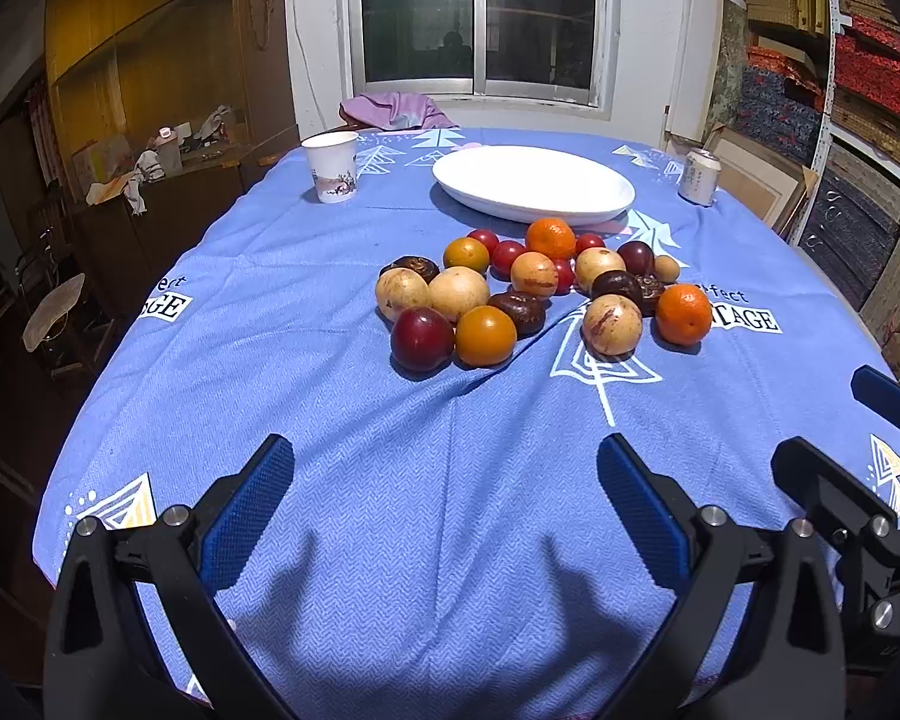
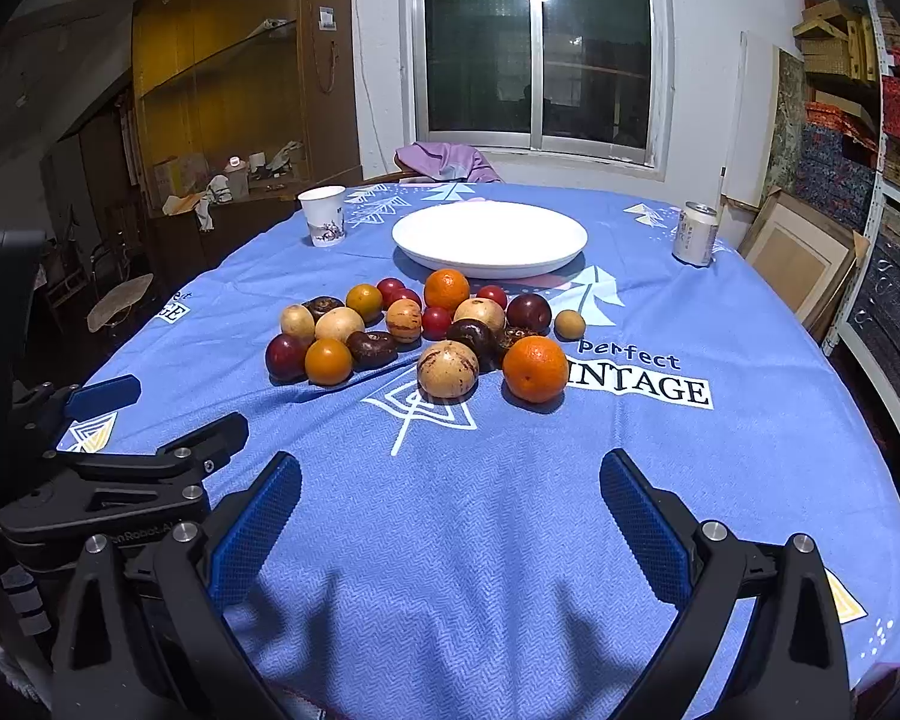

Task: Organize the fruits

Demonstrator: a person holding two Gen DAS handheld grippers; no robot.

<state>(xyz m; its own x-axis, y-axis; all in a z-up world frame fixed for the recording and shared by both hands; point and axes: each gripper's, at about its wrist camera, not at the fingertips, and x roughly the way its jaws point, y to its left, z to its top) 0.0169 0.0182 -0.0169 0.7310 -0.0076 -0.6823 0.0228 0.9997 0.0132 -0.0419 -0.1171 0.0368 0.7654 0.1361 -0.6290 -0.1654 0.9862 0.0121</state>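
Observation:
A pile of fruit lies mid-table on the blue cloth: oranges [image 1: 683,313] [image 2: 535,368], dark red plums [image 1: 421,338] [image 2: 285,356], tan round fruits [image 1: 611,324] [image 2: 447,368], small red tomatoes [image 1: 506,256] and dark brown fruits [image 2: 371,348]. An empty white plate [image 1: 533,183] [image 2: 489,237] stands just behind the pile. My left gripper [image 1: 445,468] is open and empty, above the cloth short of the fruit. My right gripper [image 2: 450,480] is open and empty too, beside the left one; it shows at the right edge of the left wrist view [image 1: 858,420].
A paper cup [image 1: 332,166] [image 2: 324,215] stands at the back left of the table and a drink can [image 1: 699,176] [image 2: 695,233] at the back right. A purple cloth [image 2: 447,162] hangs on a chair behind. Shelves stand right, a cabinet left.

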